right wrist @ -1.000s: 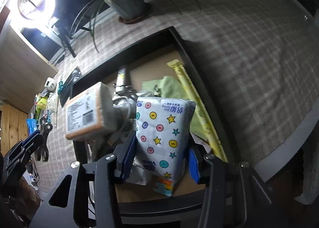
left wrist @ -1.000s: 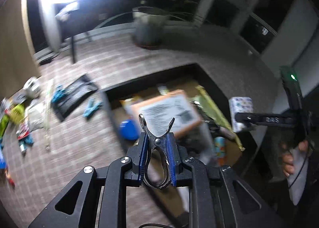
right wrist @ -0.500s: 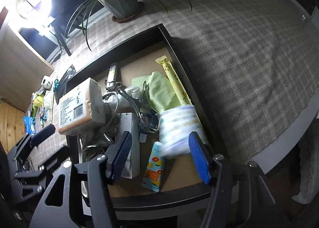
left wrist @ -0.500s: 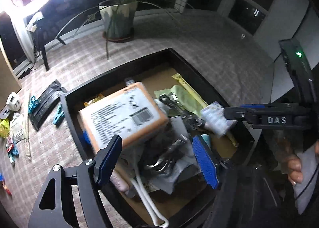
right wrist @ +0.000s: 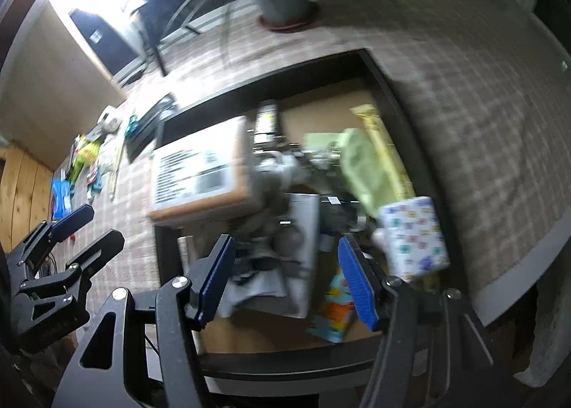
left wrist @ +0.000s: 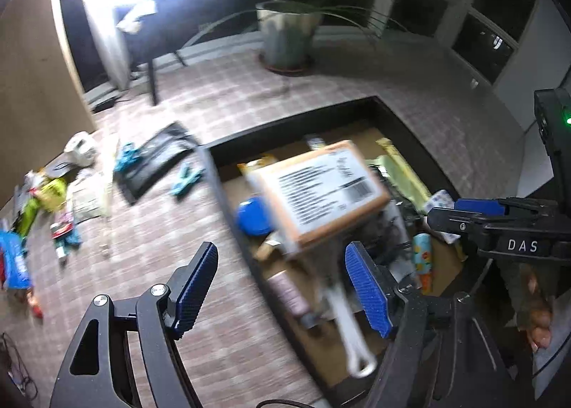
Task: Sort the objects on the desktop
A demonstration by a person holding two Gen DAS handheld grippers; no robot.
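Now both tools stand wide with nothing between the pads: the left tool point(left wrist: 282, 293) over the black tray's point(left wrist: 228, 208) left wall, the right tool point(right wrist: 285, 283) above its clutter. Inside the tray lie an orange box point(right wrist: 200, 172) and a tissue pack point(right wrist: 414, 236).

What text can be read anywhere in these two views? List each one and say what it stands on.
"DAS": white letters on the black body of the right gripper, seen from the left wrist.
Orange-edged box: white label with printed lines and a barcode, too blurred to read.
Tissue pack: coloured pattern only, print blurred.
Colourful carton: unreadable.
Nothing else is legible.
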